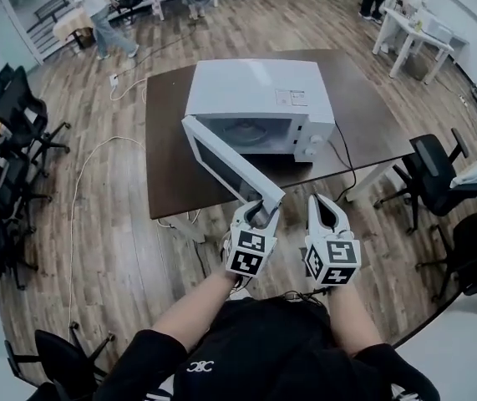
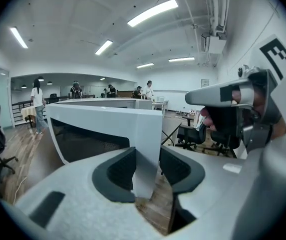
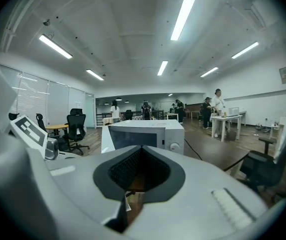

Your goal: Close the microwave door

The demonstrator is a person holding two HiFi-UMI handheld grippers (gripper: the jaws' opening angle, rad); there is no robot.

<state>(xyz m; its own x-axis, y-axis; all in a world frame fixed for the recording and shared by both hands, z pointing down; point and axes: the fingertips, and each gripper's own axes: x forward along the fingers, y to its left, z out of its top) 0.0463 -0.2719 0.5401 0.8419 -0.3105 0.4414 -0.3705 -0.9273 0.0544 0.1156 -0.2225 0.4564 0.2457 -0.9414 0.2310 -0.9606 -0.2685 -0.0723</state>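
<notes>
on the dark brown table point(image 1: 167, 140) below me, the head view shows the white, boxy microwave point(image 1: 259, 98) facing me with its door point(image 1: 225, 161) swung wide open. the door is hinged at the oven's left front corner. its long side runs slantwise from there toward me, and its free end reaches my left gripper point(image 1: 263, 213). my right gripper point(image 1: 321, 200) hangs just beside the left one, past the table edge, touching nothing. a thin black cable point(image 1: 343, 159) trails off the table on the right. only this view gives the whole swing of the door and the open cavity behind it.

along my left jaws, the left gripper view shows what the head view cannot: the door's smooth white corner stands upright between the dark ribbed pads point(image 2: 115, 174), which close against both its faces. the door's dark window point(image 2: 90, 144) stretches away to the left.

along my right jaws, the right gripper view shows the oven from the front, its round knob point(image 3: 173, 146) on the right and the door edge-on at the left. these jaws are drawn together, with only the hollow of the curved pads between them and nothing in it.
</notes>
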